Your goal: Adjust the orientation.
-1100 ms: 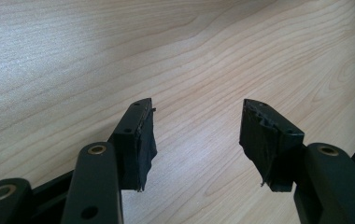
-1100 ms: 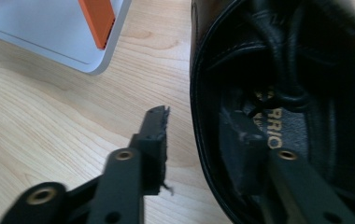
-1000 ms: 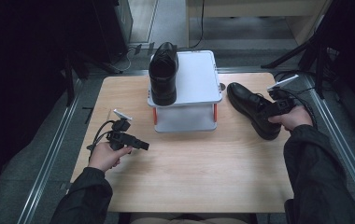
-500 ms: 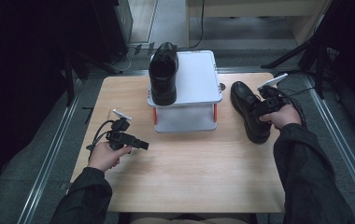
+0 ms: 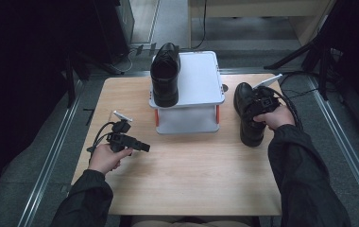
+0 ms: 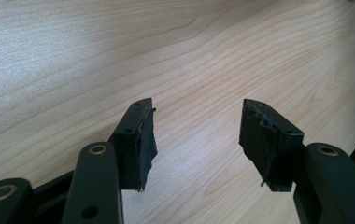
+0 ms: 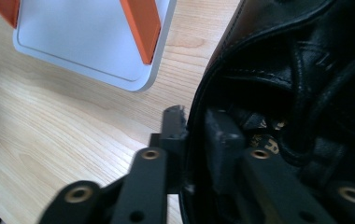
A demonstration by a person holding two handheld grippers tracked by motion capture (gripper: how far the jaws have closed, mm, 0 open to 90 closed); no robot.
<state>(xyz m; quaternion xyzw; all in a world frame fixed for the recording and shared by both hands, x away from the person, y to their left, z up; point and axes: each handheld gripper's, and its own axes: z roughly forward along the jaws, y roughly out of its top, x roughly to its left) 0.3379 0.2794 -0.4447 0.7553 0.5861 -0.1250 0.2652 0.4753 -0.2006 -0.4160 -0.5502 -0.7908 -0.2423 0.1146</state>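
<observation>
— Pale wood-grain counter fills the middle of the high view, with dark floor around it. What stands on it?

— At upper centre, a small white two-tier rack with orange posts. On its top tray, at the left side, lies one black leather lace-up shoe. Its lower tray looks bare.

— And the other shoe?

— A second black leather shoe lies on the counter at centre right, just beside the rack, apart from it.

— Who holds it?

— The right claw is clamped on its collar: in the right gripper view one pad sits outside the leather wall, the other inside. Its jaws have just been easing apart a little, the wall between them.

— The left claw?

— The left claw, at lower left, is released over bare wood, well apart from both shoes. The rack's corner stands between the held shoe and the top tray.
</observation>
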